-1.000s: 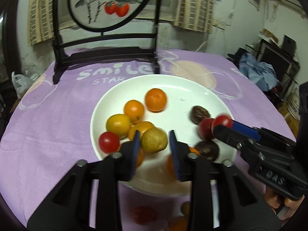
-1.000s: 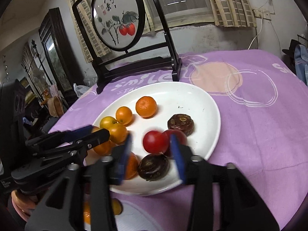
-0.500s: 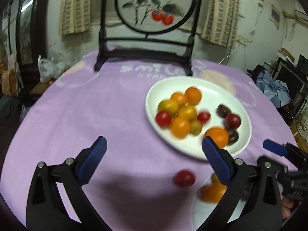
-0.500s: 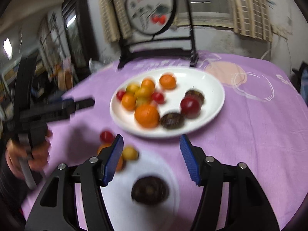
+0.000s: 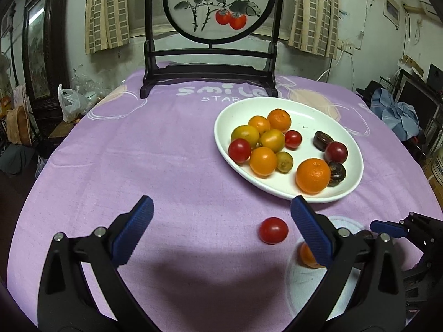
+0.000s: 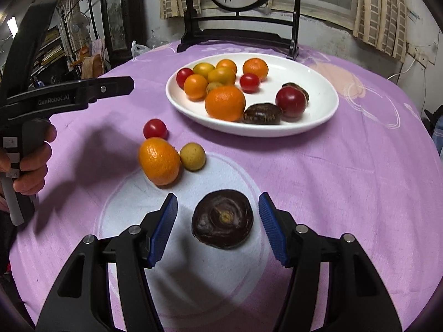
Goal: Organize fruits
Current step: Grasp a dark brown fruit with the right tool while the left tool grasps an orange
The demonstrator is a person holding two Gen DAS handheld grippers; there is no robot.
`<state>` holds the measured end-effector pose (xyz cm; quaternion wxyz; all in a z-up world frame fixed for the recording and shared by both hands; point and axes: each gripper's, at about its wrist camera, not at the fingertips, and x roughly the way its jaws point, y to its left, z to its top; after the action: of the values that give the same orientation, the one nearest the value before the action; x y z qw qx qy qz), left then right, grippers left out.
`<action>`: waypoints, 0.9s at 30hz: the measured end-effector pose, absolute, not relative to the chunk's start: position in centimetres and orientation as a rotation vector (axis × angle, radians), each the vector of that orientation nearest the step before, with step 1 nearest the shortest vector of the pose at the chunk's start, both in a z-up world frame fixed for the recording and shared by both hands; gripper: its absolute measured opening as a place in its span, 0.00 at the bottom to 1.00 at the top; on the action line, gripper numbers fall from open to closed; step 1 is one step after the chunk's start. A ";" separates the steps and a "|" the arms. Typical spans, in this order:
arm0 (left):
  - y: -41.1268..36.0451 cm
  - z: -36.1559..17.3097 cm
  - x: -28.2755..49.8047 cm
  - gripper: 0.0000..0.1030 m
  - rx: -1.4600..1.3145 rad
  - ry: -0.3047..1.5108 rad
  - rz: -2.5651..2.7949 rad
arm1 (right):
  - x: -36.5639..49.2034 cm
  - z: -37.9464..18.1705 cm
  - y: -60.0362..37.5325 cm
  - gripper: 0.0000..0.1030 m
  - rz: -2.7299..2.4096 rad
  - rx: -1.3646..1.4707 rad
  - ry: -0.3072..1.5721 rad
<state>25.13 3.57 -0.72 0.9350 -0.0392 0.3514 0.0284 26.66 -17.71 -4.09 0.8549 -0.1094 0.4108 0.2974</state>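
A white plate [image 5: 229, 116] [image 6: 318, 83] holds several oranges, cherry tomatoes and dark brown fruits. On the purple cloth lie a loose cherry tomato [image 5: 273, 230] [image 6: 155, 129], an orange [image 6: 159, 161], a small yellow-green fruit [image 6: 192, 156] and a dark brown fruit [image 6: 223, 218]. My left gripper [image 5: 221, 229] is open and empty, left of the loose tomato. My right gripper [image 6: 218, 227] is open, its pads on either side of the dark brown fruit without touching it.
A dark wooden stand with a round painted screen [image 5: 216, 5] stands at the table's far edge. The purple cloth [image 5: 124, 152] covers the round table. Clutter and a plastic bag [image 5: 69, 102] lie beyond the left edge.
Both grippers have opened and pulled back from the plate toward the table's near side. A yellow-green fruit and a red tomato they were closed around now lie on the plate.
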 end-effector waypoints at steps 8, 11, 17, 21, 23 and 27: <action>3.4 -0.6 25.0 0.98 -0.058 0.711 0.071 | 26.1 -4.5 -17.2 0.58 0.616 -0.283 0.868; 3.5 -0.7 25.1 0.98 -0.057 0.712 0.075 | 26.1 -4.8 -17.1 0.48 0.597 -0.297 0.878; 3.5 -0.8 25.1 0.98 -0.064 0.730 0.051 | 26.6 -4.5 -18.2 0.43 0.596 -0.224 0.882; 1.8 -1.0 24.5 0.98 -0.041 0.754 -0.125 | 27.1 -3.6 -19.4 0.43 0.565 -0.143 0.857; 0.2 -1.2 23.9 0.98 0.014 0.756 -0.210 | 27.6 -3.7 -19.9 0.43 0.550 -0.116 0.877; -3.5 -2.0 22.6 0.97 0.165 0.737 -0.328 | 28.1 -4.1 -20.2 0.43 0.532 -0.092 0.907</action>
<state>22.61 -3.50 -2.03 0.9164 0.0804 0.3583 -0.1595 28.06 -20.16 -4.11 0.8639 -0.0439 0.4328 0.2539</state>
